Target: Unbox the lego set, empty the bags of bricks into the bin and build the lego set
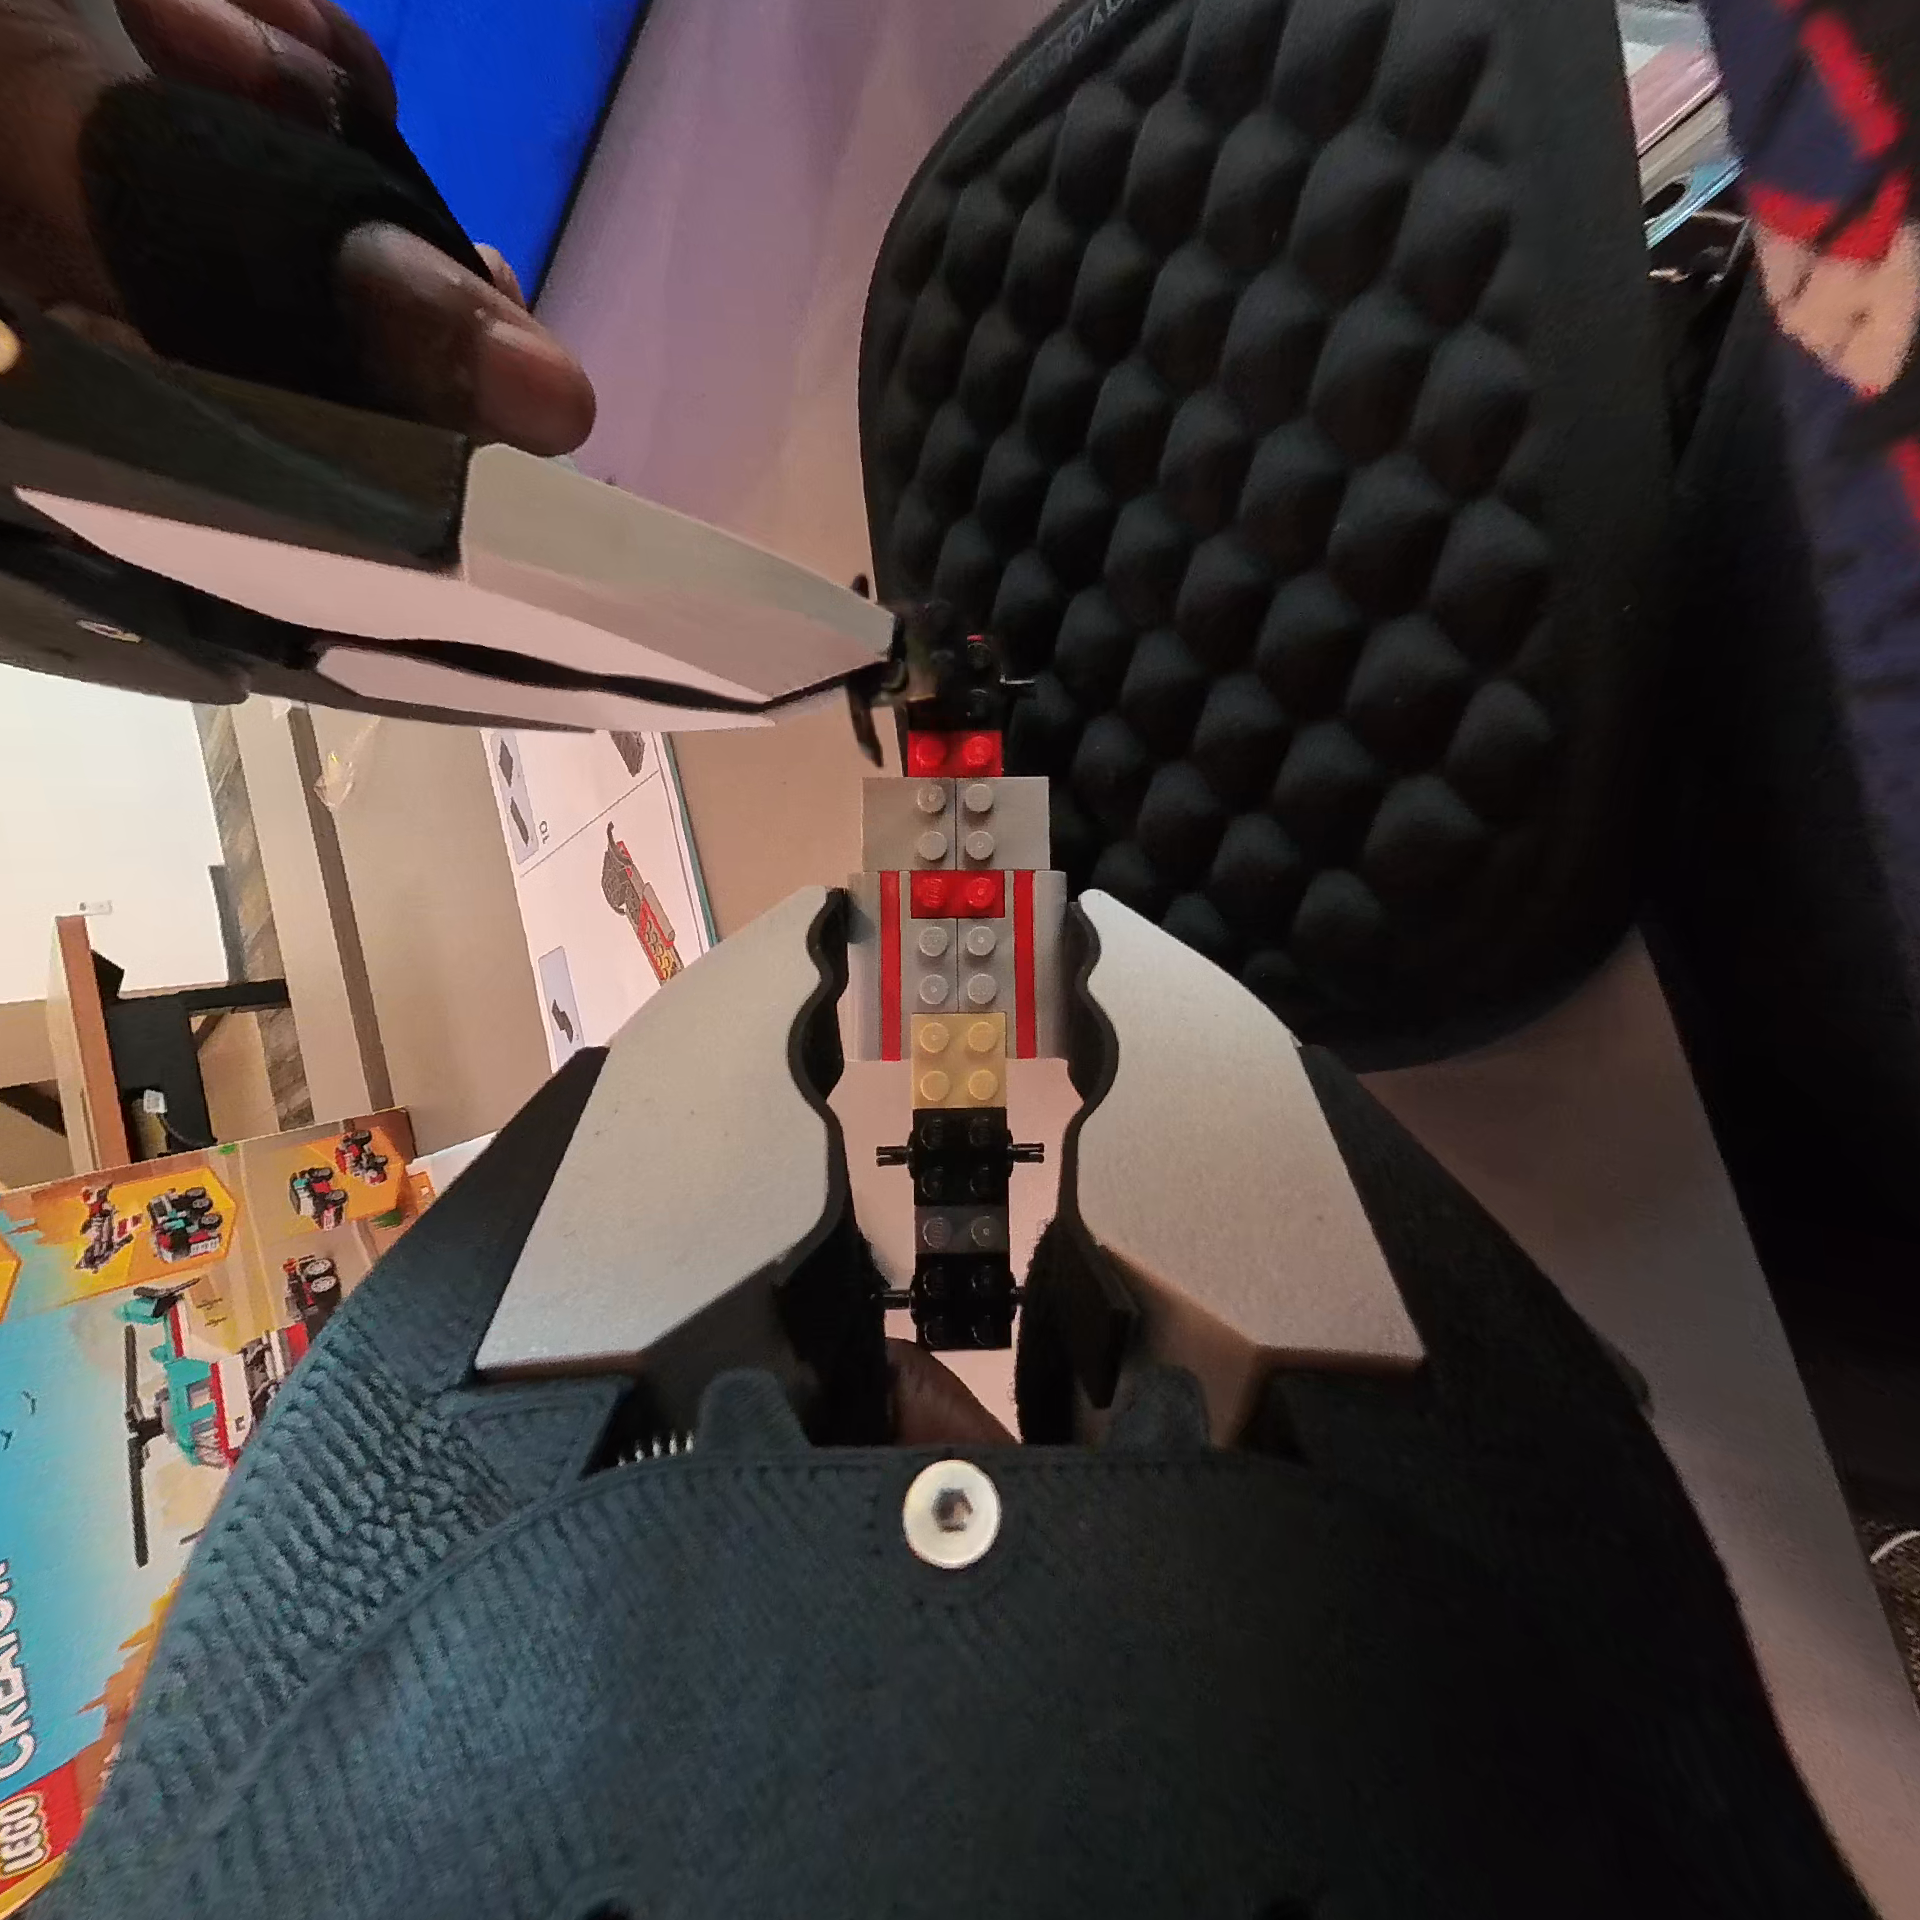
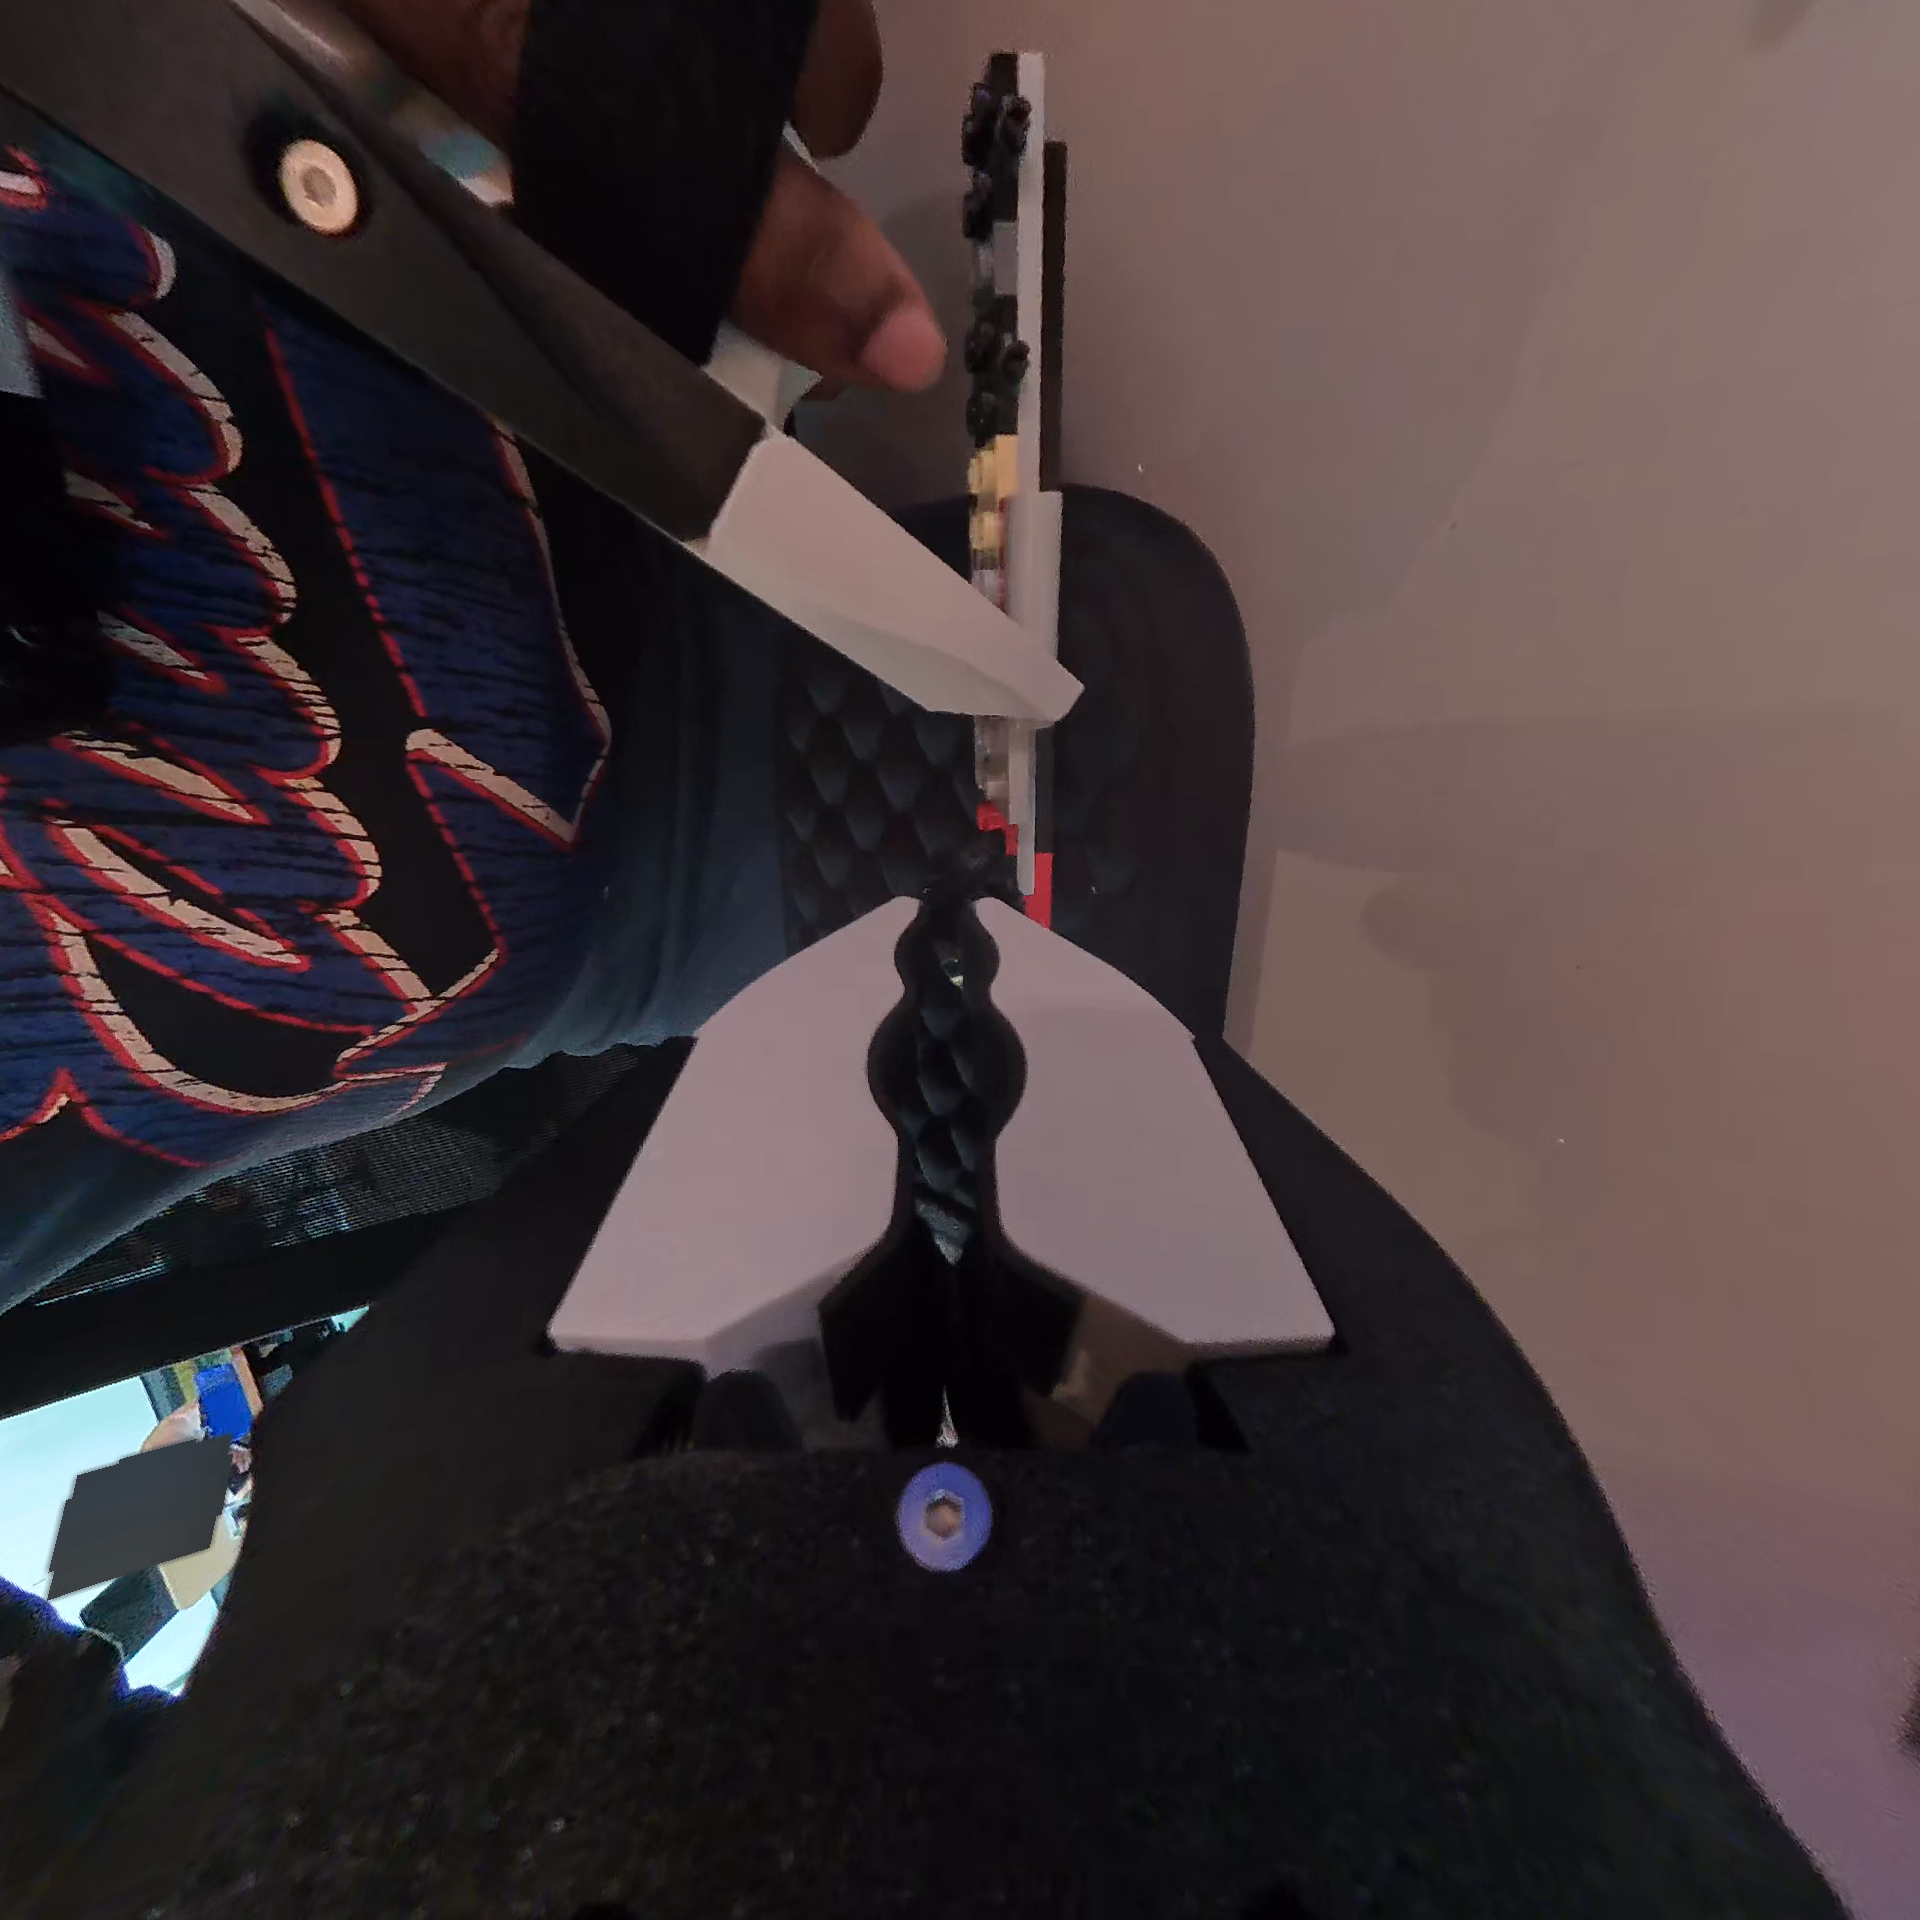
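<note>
My left gripper (image 1: 958, 920) is shut on the sides of a long, flat lego build (image 1: 956, 831) of grey, red, tan and black bricks, and holds it up in the air. My right gripper (image 1: 878, 670) comes in from the left, its tips at the build's far end, shut on a small black piece (image 1: 940, 665) there. In the right wrist view my right gripper (image 2: 961, 904) pinches that black piece (image 2: 966, 873) against the end of the build (image 2: 1029, 540), seen edge-on. The left gripper (image 2: 1044, 691) grips the build from the upper left.
A black, bumpy chair cushion (image 1: 1247, 520) fills the background behind the build. An open instruction booklet (image 1: 613, 862) and the lego box (image 1: 177, 1351) lie at the left. A blue screen (image 1: 520, 125) is at the top left. The person's printed shirt (image 2: 260, 675) is close. Tip to tip, the grippers are about 4 centimetres apart.
</note>
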Demonstrator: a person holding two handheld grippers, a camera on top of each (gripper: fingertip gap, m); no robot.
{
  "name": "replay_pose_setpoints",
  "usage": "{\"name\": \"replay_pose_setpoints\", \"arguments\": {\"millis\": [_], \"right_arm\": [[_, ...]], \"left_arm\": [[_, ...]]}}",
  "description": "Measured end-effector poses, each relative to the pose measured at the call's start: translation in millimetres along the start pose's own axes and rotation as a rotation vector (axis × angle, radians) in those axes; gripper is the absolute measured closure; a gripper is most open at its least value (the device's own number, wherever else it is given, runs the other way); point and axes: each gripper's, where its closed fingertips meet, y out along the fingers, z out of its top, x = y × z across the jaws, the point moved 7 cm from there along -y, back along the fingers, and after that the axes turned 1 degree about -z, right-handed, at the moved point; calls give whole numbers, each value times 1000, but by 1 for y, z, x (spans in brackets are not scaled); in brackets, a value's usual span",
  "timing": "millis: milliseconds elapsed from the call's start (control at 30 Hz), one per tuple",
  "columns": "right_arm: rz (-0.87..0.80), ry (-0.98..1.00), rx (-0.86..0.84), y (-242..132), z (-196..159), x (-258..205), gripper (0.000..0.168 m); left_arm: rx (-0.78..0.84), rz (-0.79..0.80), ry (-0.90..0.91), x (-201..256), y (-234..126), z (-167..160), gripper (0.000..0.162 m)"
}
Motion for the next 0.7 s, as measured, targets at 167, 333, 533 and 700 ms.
{"name": "replay_pose_setpoints", "arguments": {"millis": [167, 333, 533, 700], "right_arm": [[-5, 5, 26, -3, 1, 0, 163], [-21, 7, 28, -3, 1, -1, 163], [-7, 24, 10, -3, 2, 5, 162], [47, 50, 5, 0, 6, 14, 161]], "left_arm": [[-2, -5, -3, 0, 0, 0, 122], [2, -20, -31, -1, 1, -1, 122], [25, -76, -70, -4, 0, -3, 122], [68, -192, -186, -9, 3, -10, 122]]}}
